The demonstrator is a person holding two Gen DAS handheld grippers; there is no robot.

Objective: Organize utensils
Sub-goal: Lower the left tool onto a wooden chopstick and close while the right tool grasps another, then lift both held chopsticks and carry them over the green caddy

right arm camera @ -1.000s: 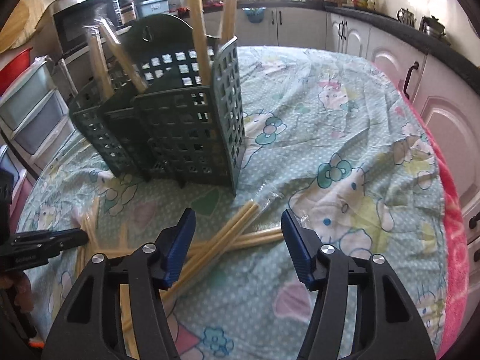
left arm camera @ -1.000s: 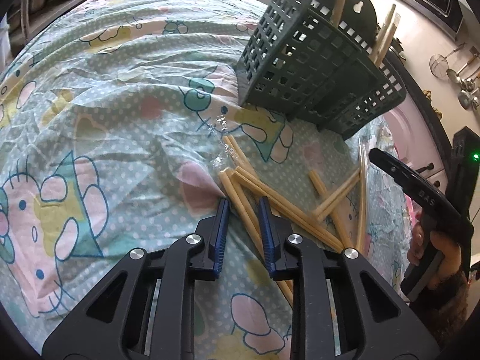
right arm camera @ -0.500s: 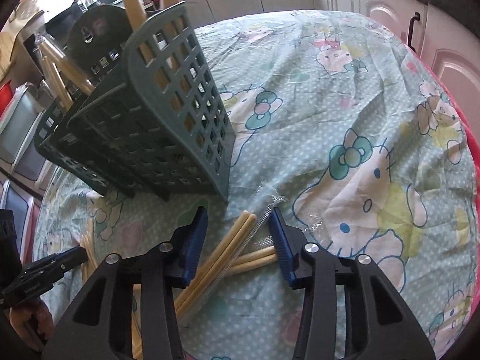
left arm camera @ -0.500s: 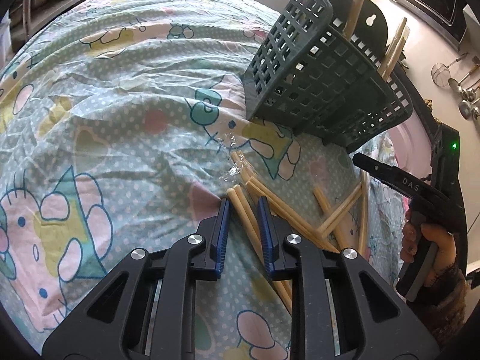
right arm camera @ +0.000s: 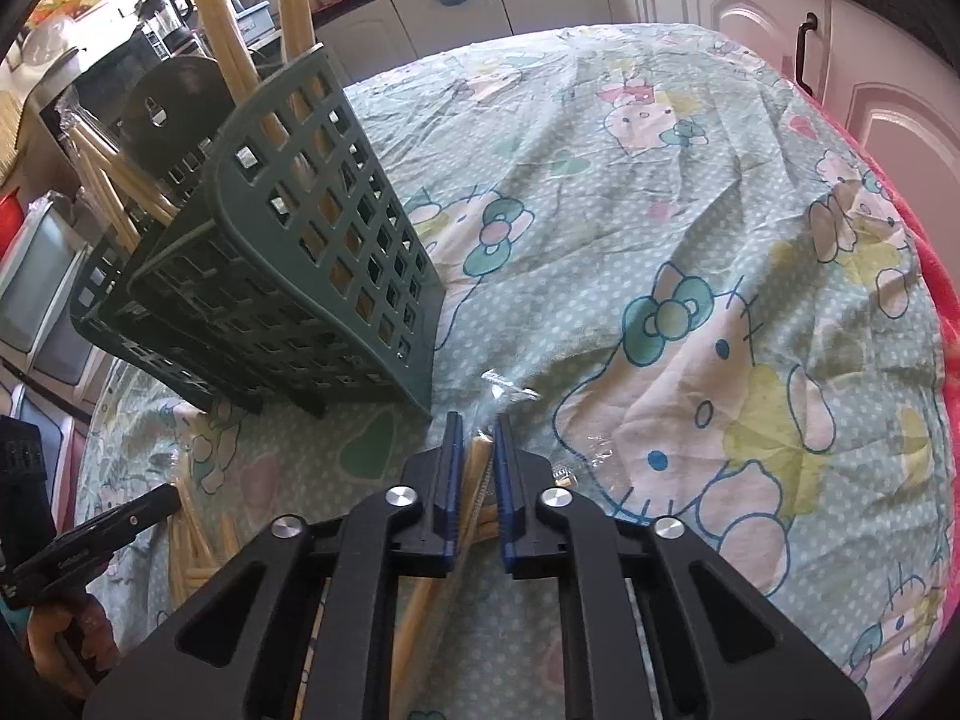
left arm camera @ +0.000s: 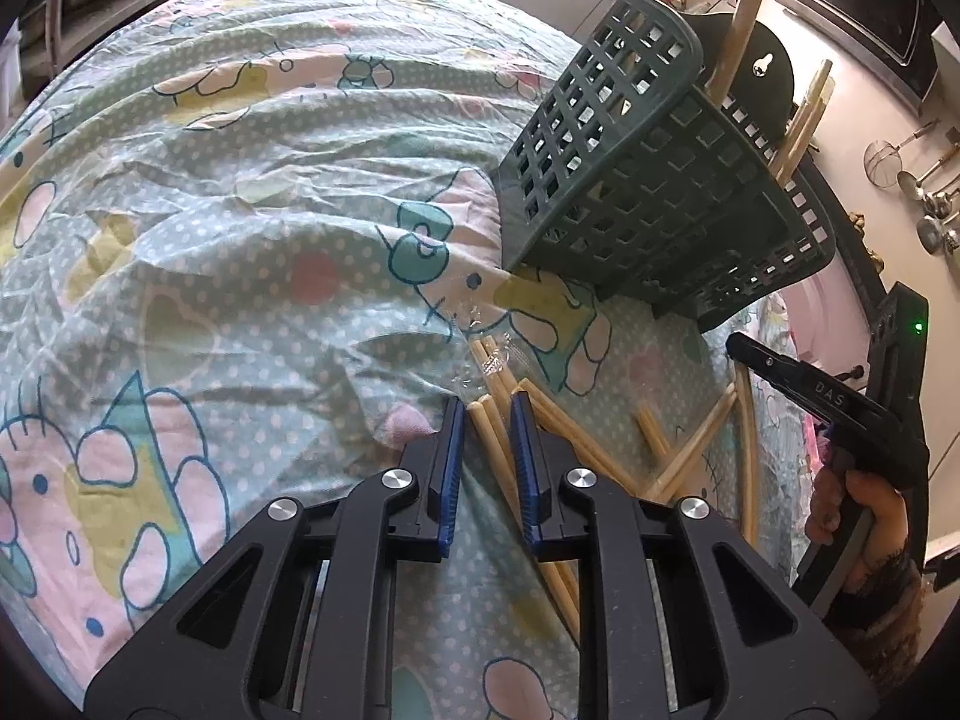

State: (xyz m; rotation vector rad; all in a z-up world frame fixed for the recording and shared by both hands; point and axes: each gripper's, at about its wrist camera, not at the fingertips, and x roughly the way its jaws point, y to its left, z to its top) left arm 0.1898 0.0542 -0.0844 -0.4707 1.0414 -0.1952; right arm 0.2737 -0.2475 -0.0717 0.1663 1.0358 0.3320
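A dark green lattice utensil basket (left arm camera: 648,180) stands on the cartoon-print tablecloth and holds several wooden chopsticks (right arm camera: 228,60); it also shows in the right wrist view (right arm camera: 288,276). More chopsticks (left arm camera: 600,438) lie loose on the cloth in front of it. My left gripper (left arm camera: 487,414) is closed on a plastic-wrapped pair of chopsticks (left arm camera: 489,420). My right gripper (right arm camera: 477,438) is closed on a wrapped pair of chopsticks (right arm camera: 477,462) near the basket's corner. The right gripper also shows in the left wrist view (left arm camera: 828,402).
The tablecloth (right arm camera: 690,228) is wrinkled, with a pink edge at the right. Loose chopsticks (right arm camera: 186,534) lie at the left, beside the left gripper's finger (right arm camera: 114,528). White cabinets (right arm camera: 870,78) stand behind the table. Ladles (left arm camera: 918,180) hang on the wall.
My right gripper moved down towards the cloth and shut on the wrapped chopsticks. My left gripper pulled back a little along its chopsticks, its jaws still around them.
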